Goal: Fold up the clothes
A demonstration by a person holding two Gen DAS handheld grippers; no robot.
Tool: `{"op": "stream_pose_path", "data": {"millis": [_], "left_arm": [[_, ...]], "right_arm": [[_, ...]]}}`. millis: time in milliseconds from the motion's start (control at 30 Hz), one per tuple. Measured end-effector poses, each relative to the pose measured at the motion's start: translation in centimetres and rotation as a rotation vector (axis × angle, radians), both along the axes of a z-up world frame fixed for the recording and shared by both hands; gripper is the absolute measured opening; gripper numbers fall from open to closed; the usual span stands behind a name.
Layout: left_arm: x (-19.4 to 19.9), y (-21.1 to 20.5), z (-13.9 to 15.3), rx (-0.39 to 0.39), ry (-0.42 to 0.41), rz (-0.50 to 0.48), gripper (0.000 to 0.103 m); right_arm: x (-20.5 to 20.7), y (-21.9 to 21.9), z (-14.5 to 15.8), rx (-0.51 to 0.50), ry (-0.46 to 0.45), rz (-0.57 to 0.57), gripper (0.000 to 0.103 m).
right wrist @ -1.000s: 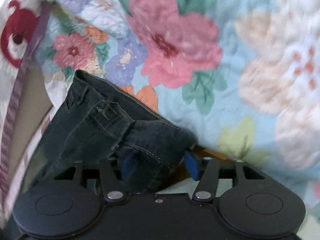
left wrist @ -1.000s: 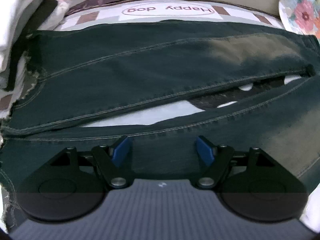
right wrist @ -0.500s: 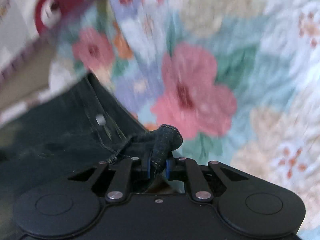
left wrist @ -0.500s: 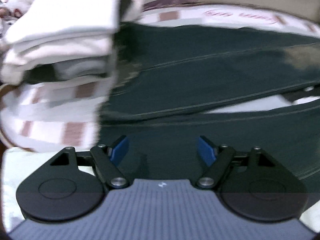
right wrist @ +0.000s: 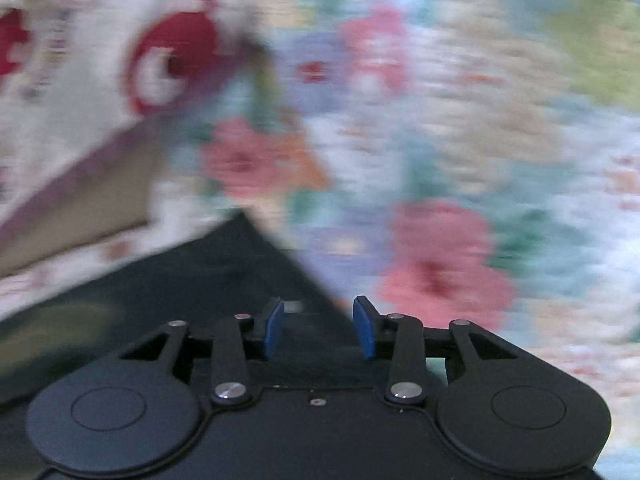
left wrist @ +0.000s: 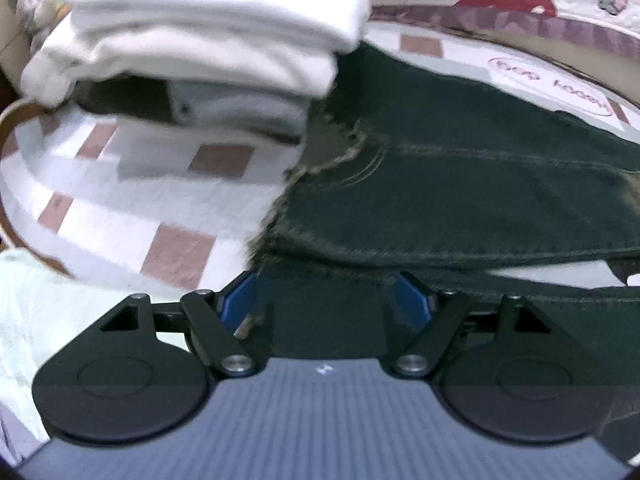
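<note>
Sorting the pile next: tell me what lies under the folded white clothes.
Under the folded white clothes sits a grey folded layer and something dark; below that, the checked sheet. The jeans hem reaches their edge; anything deeper is covered.

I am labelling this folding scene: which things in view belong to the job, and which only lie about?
Belong to the job:
- dark blue denim jeans
- stack of folded white clothes

Only lying about:
- white cloth with brown squares
- floral quilted blanket

Black tool (left wrist: 328, 300), blue pads (left wrist: 239, 300)
</note>
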State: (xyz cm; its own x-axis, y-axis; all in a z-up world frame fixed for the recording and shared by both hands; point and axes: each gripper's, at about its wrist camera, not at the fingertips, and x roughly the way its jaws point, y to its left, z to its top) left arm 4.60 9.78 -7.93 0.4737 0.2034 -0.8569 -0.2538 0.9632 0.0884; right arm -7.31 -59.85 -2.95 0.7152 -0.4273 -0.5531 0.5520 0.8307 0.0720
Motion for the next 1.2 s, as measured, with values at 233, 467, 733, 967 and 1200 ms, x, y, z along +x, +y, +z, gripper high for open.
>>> {"op": "stream_pose_path", "data": {"millis": [233, 467, 733, 967, 1200], "left_arm": [[2.3, -4.2, 0.3, 0.068, -0.059, -0.100, 0.076], [6.1, -10.0, -0.5, -0.056, -0.131, -0.193, 0.076], [7.3, -11.5, -4.3, -0.006, -0.088, -0.192, 0.076], [6.6, -8.1, -6.5, 0.046, -0.026, -0.117, 0.076], [6.3, -6.4, -6.4, 0.015, -0.022, -0.078, 0.076]], "right_arm": [[5.5, 6.3, -1.8, 0.056, 0.063, 0.320, 0.045], [8.9, 11.0, -3.1, 0.036, 0.149, 0.516, 0.042], [13.8, 17.3, -3.4, -0.118, 0.277, 0.746, 0.006], [18.7, 14.3, -5.4, 0.007, 0.323, 0.582, 0.033], [20.2, 15.0, -8.6, 0.139, 0.396, 0.558, 0.042]]}}
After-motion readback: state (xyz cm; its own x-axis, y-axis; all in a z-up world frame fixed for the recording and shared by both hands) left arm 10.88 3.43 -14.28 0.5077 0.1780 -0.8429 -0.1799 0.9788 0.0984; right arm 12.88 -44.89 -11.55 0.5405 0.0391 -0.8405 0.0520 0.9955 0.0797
